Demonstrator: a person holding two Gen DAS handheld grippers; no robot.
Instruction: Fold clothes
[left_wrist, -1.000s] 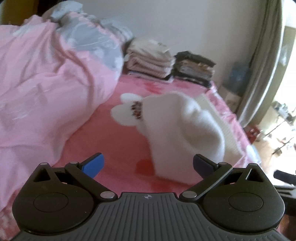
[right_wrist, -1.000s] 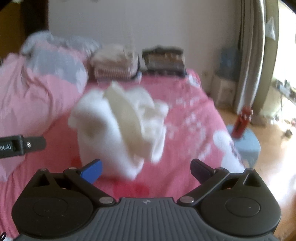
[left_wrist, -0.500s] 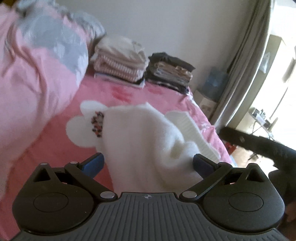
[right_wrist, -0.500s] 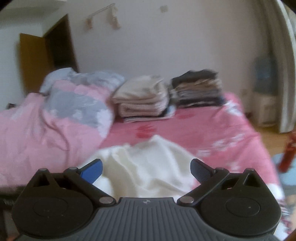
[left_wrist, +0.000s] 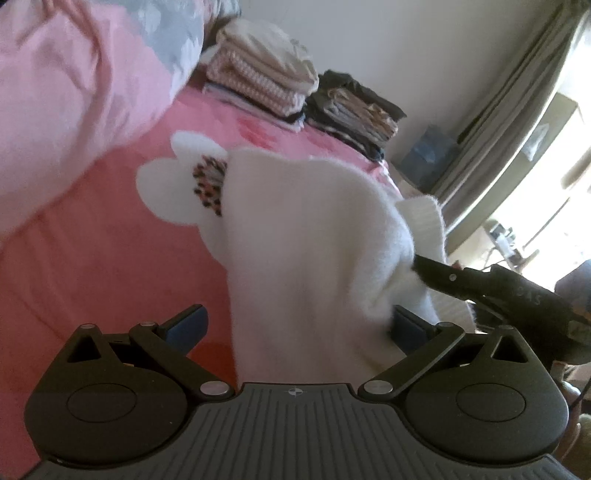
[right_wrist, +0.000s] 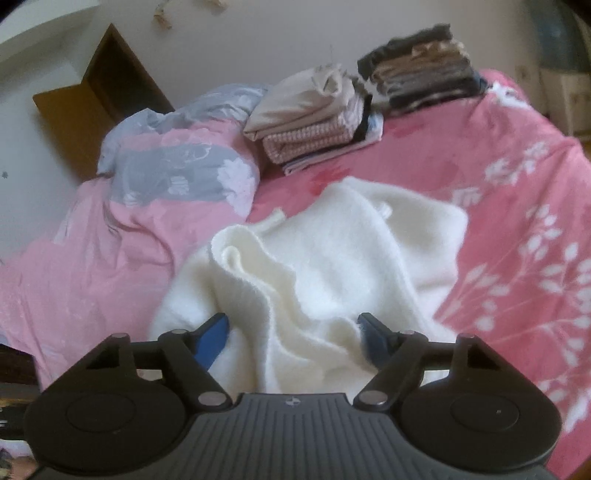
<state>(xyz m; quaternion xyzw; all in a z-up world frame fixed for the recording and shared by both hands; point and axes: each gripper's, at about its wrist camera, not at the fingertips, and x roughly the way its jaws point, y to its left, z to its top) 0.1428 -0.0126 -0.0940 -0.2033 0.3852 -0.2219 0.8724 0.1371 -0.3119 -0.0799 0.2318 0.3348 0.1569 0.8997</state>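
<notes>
Both tongs sit low over the white sweater (right_wrist: 332, 258), which lies rumpled on the pink bed (right_wrist: 517, 184), roughly mid-mattress, between the heaped pink and grey duvet (right_wrist: 129, 221) and the side of the bed printed with white leaves. The right tongs (right_wrist: 293, 332) have just been closing, with a raised fold of the knit between their blue fingers (right_wrist: 212, 338); the jaws are spread and the pads do not appear to press on the wool yet, though blur at the right-hand fingertip makes that hard to be sure of. Judging from the pose, they straddle this ridge because it is the nearest bunched edge offering something to pinch.

From the left wrist view the left tongs (left_wrist: 299, 328) are also apart, with the sweater's near edge rising between them. The cloth hides part of one finger, while the other stands clear of it over the bare sheet, so nothing is clamped there either. The right tongs show in this view as a dark arm (left_wrist: 491, 291) reaching into the far flank of the garment, so the two tools bracket it from opposite sides, probably to lift and spread it flat before any fold is made.

Against the wall at the far edge of the bed stand a pale stack of folded clothes (right_wrist: 314, 122) and a dark stack (right_wrist: 421, 70) just beside it; presumably finished items are parked there, well apart from the sweater, to leave working room.
</notes>
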